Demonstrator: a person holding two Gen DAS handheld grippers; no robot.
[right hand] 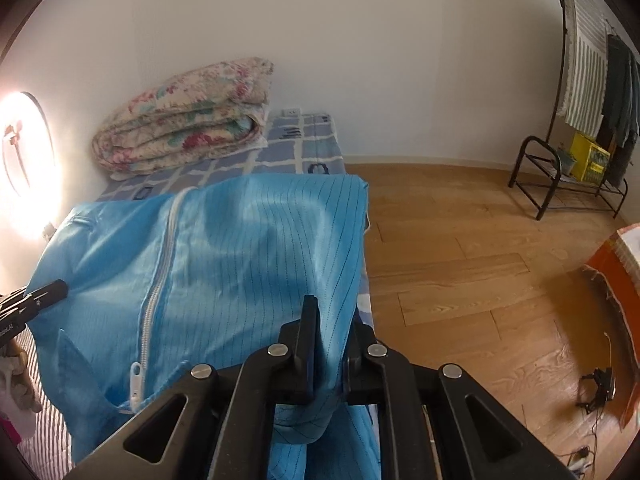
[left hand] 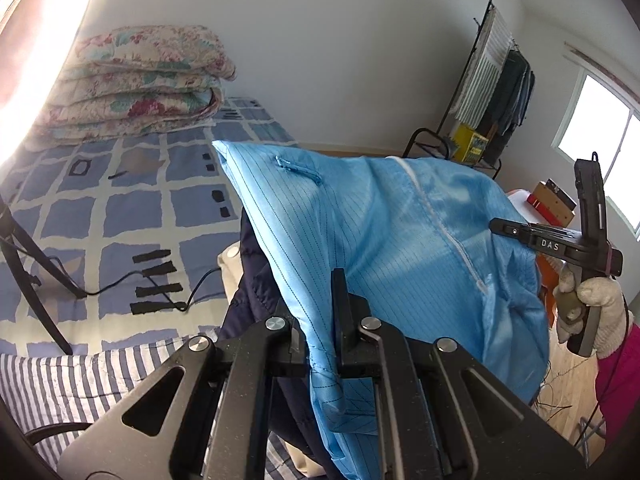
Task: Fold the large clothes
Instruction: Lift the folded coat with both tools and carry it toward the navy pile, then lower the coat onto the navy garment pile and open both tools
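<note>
A light blue pinstriped zip-front garment (left hand: 384, 232) hangs stretched in the air between both grippers, above the bed. My left gripper (left hand: 320, 344) is shut on its fabric edge at the near left. My right gripper (right hand: 330, 356) is shut on the other edge of the garment (right hand: 224, 264). The right gripper also shows in the left wrist view (left hand: 520, 234), held by a gloved hand. The white zipper (right hand: 160, 276) runs down the front.
The bed (left hand: 120, 208) has a blue checked cover with black cables and a tripod leg (left hand: 28, 264). A folded floral quilt (left hand: 140, 80) lies at its far end. A dark garment (left hand: 252, 280) and striped cloth (left hand: 60, 384) lie below. A clothes rack (right hand: 592, 92) stands on the wooden floor (right hand: 460, 260).
</note>
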